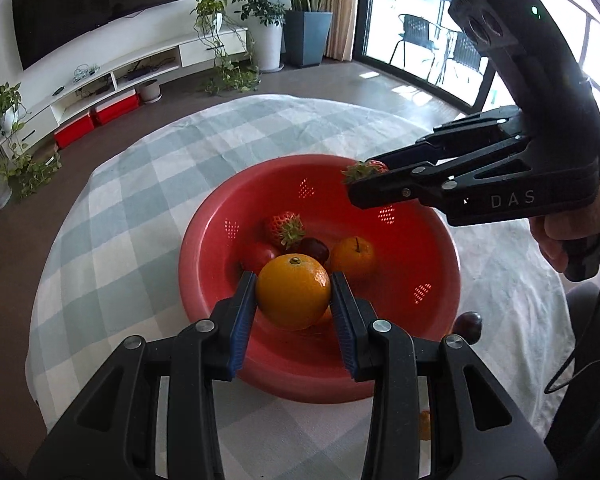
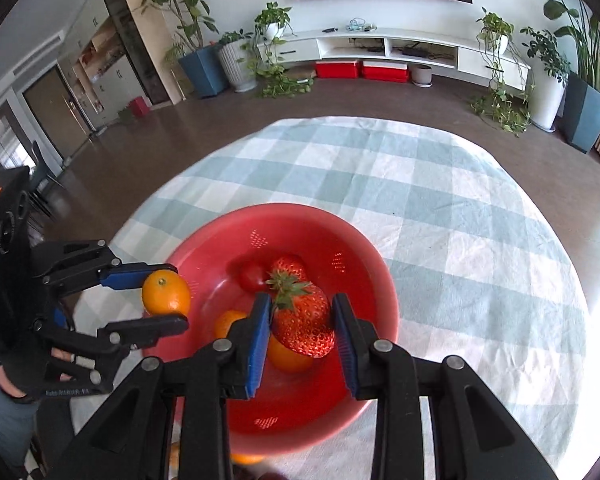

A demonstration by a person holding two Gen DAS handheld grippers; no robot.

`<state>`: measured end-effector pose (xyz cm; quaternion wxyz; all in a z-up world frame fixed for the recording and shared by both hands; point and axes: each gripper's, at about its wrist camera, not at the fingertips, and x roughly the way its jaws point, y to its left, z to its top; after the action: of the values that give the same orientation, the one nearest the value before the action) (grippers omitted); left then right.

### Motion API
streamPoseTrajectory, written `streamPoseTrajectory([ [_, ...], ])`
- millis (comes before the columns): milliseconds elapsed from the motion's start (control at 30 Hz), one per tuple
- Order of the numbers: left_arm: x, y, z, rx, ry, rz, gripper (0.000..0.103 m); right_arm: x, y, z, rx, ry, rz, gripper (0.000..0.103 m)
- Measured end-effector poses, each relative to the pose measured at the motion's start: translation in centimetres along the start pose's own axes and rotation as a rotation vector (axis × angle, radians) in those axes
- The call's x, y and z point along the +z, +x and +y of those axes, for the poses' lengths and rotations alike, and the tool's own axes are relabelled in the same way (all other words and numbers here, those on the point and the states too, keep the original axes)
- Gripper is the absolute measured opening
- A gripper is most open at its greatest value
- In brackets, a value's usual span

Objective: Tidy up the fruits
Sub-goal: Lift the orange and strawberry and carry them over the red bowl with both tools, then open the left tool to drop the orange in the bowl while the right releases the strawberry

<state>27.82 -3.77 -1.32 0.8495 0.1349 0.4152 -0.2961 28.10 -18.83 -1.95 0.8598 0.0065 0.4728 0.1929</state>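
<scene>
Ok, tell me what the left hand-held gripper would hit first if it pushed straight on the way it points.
The left hand-held gripper, shut on an orange, points down into the red bowl. Probably the fruit there comes first: a yellow-orange fruit and a dark cherry just beyond. Depth is unclear.

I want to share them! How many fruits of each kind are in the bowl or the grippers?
Strawberries: 2
Round red fruit: 1
Orange fruits: 3
Dark fruit: 1
Total: 7
</scene>
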Motion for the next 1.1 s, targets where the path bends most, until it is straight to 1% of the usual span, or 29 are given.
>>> streamPoseTrajectory([
  [100,-0.1,1.6,-0.2,0.017,0.005,0.036,0.035,0.1,1.6,0.1,-0.027,-0.001,0.020,0.034],
  [167,-0.2,2.5,0.1,0.009,0.000,0.046,0.035,0.1,2.3,0.1,-0.041,-0.002,0.028,0.034],
  [267,-0.4,3.3,0.1,0.022,-0.003,0.061,0.035,-0.1,3.7,0.1,-0.069,-0.011,0.054,0.034],
  [367,-0.3,3.7,0.5,0.028,-0.017,0.059,0.035,-0.5,4.8,0.1,-0.082,-0.010,0.078,0.034],
  [700,-0.1,4.1,1.1,0.024,-0.022,0.061,0.035,-0.8,5.5,0.8,-0.140,-0.062,0.080,0.034],
  [733,-0.1,4.1,1.1,0.018,-0.023,0.062,0.039,-0.8,5.5,0.9,-0.144,-0.064,0.078,0.034],
  [767,-0.1,4.1,1.0,0.010,-0.022,0.062,0.047,-0.8,5.5,0.9,-0.146,-0.065,0.076,0.035],
  [833,-0.2,4.0,0.6,0.018,-0.006,0.059,0.058,-0.8,5.5,0.9,-0.147,-0.060,0.081,0.035],
  [1033,-0.3,3.5,0.6,0.014,-0.014,0.044,0.059,-0.9,5.0,0.9,-0.143,-0.047,0.078,0.038],
  [1100,-0.3,3.0,0.6,0.015,-0.020,0.033,0.063,-1.0,4.4,1.0,-0.140,-0.041,0.069,0.040],
])
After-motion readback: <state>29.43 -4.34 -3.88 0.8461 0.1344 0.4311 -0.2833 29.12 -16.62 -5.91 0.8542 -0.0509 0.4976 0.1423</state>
